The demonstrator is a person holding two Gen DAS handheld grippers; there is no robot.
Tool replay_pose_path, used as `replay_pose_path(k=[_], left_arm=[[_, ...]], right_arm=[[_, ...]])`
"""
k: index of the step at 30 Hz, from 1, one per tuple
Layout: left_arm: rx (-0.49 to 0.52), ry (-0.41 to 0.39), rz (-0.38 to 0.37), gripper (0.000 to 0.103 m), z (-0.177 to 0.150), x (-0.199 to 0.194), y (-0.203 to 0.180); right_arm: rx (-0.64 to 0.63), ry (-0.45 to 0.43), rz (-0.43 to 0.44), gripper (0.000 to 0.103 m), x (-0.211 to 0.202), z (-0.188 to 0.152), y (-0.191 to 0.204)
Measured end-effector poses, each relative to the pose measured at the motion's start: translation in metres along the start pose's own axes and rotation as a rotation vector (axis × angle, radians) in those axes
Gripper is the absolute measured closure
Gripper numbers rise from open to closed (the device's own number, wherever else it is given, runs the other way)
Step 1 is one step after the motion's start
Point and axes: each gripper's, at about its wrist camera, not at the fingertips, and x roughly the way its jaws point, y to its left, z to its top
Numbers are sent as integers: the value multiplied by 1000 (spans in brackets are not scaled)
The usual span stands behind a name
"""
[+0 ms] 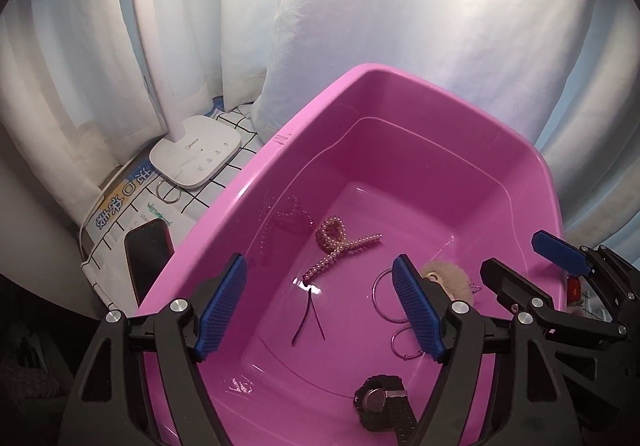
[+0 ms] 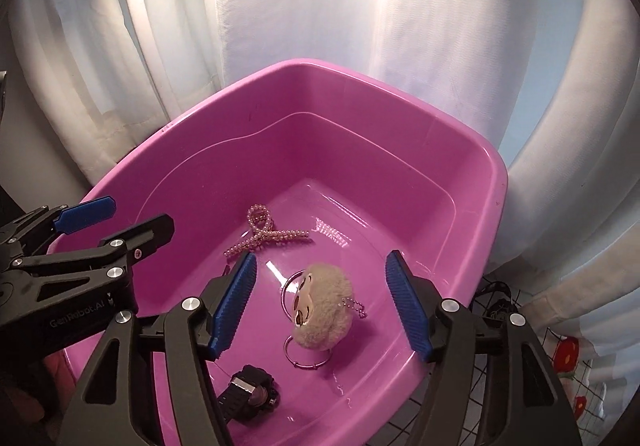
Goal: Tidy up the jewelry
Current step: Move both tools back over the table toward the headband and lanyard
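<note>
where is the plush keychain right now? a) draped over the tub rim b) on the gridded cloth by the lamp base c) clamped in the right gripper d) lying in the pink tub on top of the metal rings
d: the plush keychain lies on the floor of the pink tub, resting over the metal rings, while the right gripper hangs open above it without touching.

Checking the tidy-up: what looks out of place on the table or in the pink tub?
One metal ring lies outside the pink tub, on the checked cloth by the lamp base, while similar rings are already in the tub. A plush toy keychain sits among the jewelry.
</note>
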Motion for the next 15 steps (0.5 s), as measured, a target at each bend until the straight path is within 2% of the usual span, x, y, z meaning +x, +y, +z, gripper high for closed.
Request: replay_pose_path(k=[9,15], left_arm=[[7,-30,18,28,-7,-17,-4],[33,-71,10,27,-16,-39,-23]], right_arm=[[45,-51,4,39,-22,-11,-6],[125,-104,13,39,-52,-33,-26]])
